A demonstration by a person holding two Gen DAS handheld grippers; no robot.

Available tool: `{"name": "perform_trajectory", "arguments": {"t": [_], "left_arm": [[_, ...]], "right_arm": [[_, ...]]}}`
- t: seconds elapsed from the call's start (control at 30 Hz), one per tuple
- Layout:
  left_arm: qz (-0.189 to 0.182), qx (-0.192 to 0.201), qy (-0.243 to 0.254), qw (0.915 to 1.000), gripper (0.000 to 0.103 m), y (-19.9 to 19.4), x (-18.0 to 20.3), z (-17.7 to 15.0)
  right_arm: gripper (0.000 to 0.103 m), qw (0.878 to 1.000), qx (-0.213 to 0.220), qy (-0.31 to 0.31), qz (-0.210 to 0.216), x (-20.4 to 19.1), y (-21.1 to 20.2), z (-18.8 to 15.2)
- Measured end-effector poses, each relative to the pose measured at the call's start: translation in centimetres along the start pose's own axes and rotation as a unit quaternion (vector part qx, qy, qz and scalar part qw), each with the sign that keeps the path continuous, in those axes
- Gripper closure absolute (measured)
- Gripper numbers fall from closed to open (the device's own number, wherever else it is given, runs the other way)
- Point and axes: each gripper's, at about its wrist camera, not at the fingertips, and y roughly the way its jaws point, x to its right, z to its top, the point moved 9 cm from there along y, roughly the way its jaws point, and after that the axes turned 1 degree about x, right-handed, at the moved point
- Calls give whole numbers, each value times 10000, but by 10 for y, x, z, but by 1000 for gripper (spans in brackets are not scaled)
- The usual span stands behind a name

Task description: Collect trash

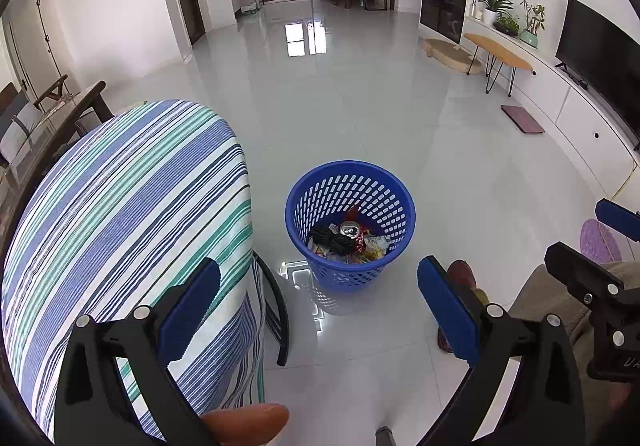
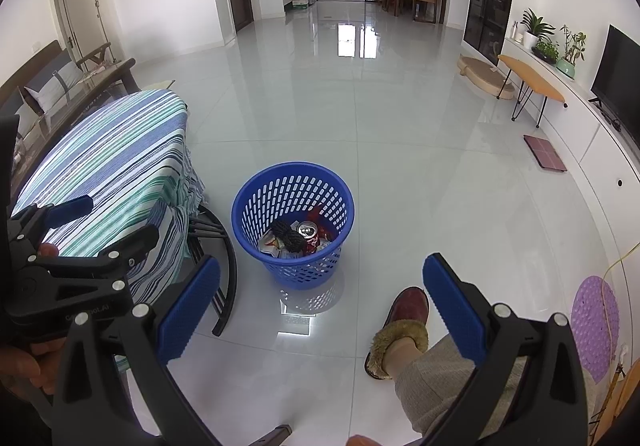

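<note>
Hard to make out individual trash [image 1: 349, 240] pcs inside blue basket [image 1: 384, 182] — seeing crumpled wrappers, a can [image 1: 351, 229] top-up, a black bundled thing [image 2: 289, 235], rest too jumbled to tell. Sitting low in basket btm, well under the rim. Basket standing upright on glossy tile floor [image 1: 360, 94], just beside striped cloth-covered table [image 1: 120, 206], not touching it as far as visible.

Table's far side and most of its legs hiding under the cloth; only a curved dark leg [image 2: 228, 278] showing at floor level near basket. Left edge of both views cut by lens rim, sofa [image 2: 48, 82] only partly in shot. Person's lower leg + red slipper [image 2: 404, 310] partly blocked by right gripper's finger in right wrist view.

Left gripper [image 1: 318, 310] hovering over table corner/floor, jaws spread wide apart, nothing btwn them. Right gripper [image 2: 322, 310] likewise spread wide, holding nothing, pointing toward basket from above. Each gripper also showing at the other cam's edge, cut off there.

Open room: wide bare floor stretching beyond basket toward dining area at back. Right side bounded by low white cabinet [image 1: 568, 106] w/ TV [image 1: 600, 42] and plants, small wooden side table [image 1: 498, 54] and a dark mat [image 1: 522, 118] near it. Purple mat [image 2: 594, 330] lying at right, near person's foot.
</note>
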Motion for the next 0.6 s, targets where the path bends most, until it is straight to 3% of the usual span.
{"name": "perform_trajectory", "arguments": {"t": [0.6], "left_arm": [[-2,48,-36,10000,5,-6,-3,3]], "right_arm": [[5,10000,2,-91,-8,-4,-2,6]]}}
